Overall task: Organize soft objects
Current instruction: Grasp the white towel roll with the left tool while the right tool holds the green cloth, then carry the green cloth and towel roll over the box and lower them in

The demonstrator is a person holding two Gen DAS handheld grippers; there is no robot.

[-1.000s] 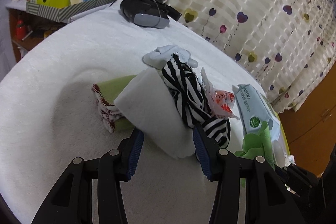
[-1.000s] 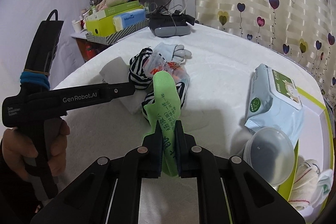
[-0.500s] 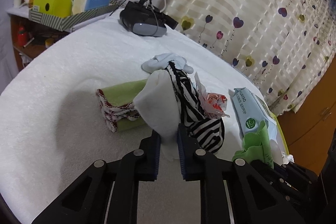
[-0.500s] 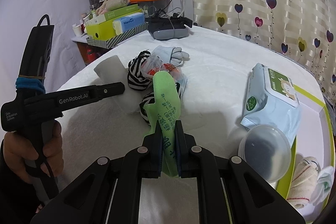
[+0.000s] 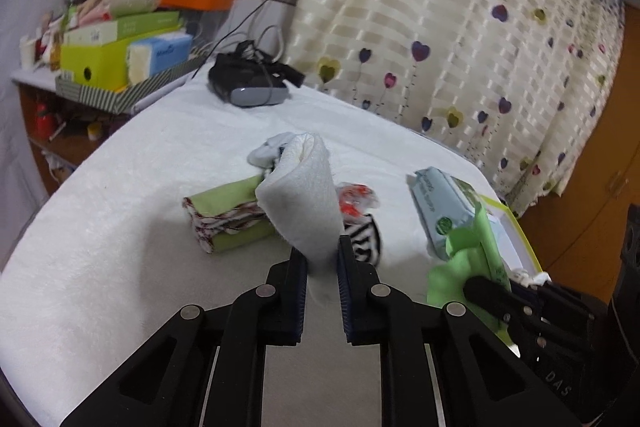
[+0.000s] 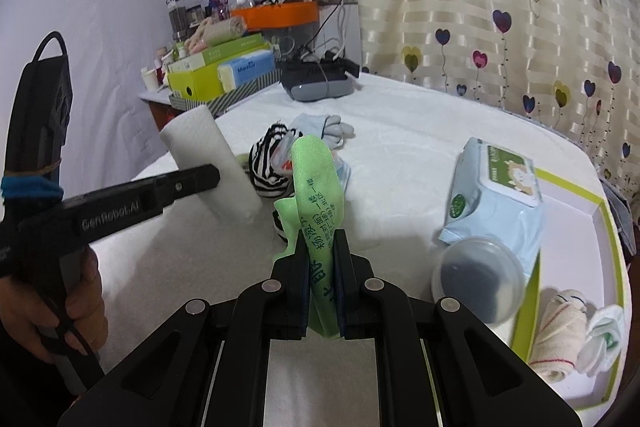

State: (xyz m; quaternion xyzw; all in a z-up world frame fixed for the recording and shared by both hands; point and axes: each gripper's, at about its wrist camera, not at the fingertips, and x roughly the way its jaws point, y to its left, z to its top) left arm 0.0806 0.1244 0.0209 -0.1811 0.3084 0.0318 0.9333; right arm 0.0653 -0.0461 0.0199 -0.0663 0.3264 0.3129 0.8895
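The room is bright with soft, even light. Daylight glows through the curtain (image 5: 460,39). Shadows are faint. Picture edges bend round and go dark. The left view looks a little blurry.

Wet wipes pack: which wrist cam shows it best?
Right wrist. The wet wipes pack appears nearly whole there, its lid label facing the camera, with only a lower corner behind the clear plastic lid. In the left wrist view it lies edge-on at the right, partly covered by the green cloth.

Striped cloth (image 5: 366,241) mostly hidden behind the white cloth (image 5: 304,199).
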